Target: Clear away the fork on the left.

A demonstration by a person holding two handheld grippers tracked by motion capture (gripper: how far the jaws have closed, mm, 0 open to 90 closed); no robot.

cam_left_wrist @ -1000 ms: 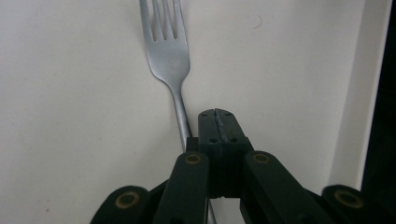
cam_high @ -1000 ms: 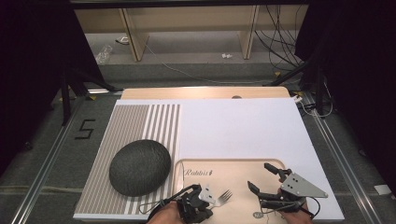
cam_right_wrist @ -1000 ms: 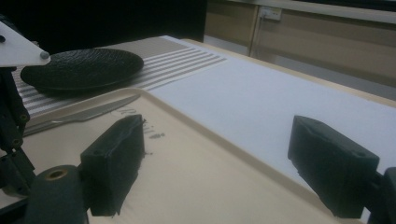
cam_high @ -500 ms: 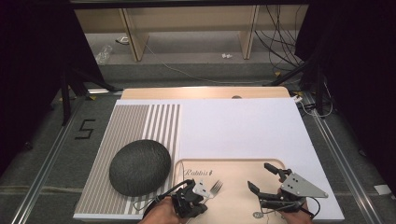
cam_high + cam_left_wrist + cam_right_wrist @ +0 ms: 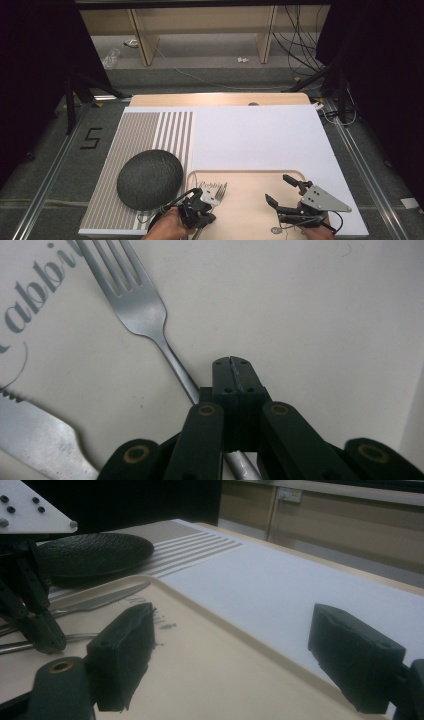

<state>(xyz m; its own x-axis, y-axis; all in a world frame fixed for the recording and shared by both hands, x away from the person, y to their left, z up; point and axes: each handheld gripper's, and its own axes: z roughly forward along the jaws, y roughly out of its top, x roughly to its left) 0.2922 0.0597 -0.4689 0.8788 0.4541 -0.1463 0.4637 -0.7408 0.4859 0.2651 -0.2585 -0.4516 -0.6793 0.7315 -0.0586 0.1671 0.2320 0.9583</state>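
The left gripper (image 5: pixel 232 371) has its jaws pressed together over the fork (image 5: pixel 145 315) handle on the tray (image 5: pixel 250 200) — the right gripper (image 5: pixel 232 655) hovers, jaws wide apart.

The tray's (image 5: pixel 280 176) middle lies bare between both grippers; fork (image 5: pixel 218 192) and knife (image 5: pixel 35 440) crowd its left end, and the dark plate (image 5: pixel 149 178) blocks the tabletop beyond.

The high view looks forward and down over the counter (image 5: pixel 260 135). Both tool cameras sit close above the tray (image 5: pixel 250 200), sharing the fork (image 5: pixel 145 310)
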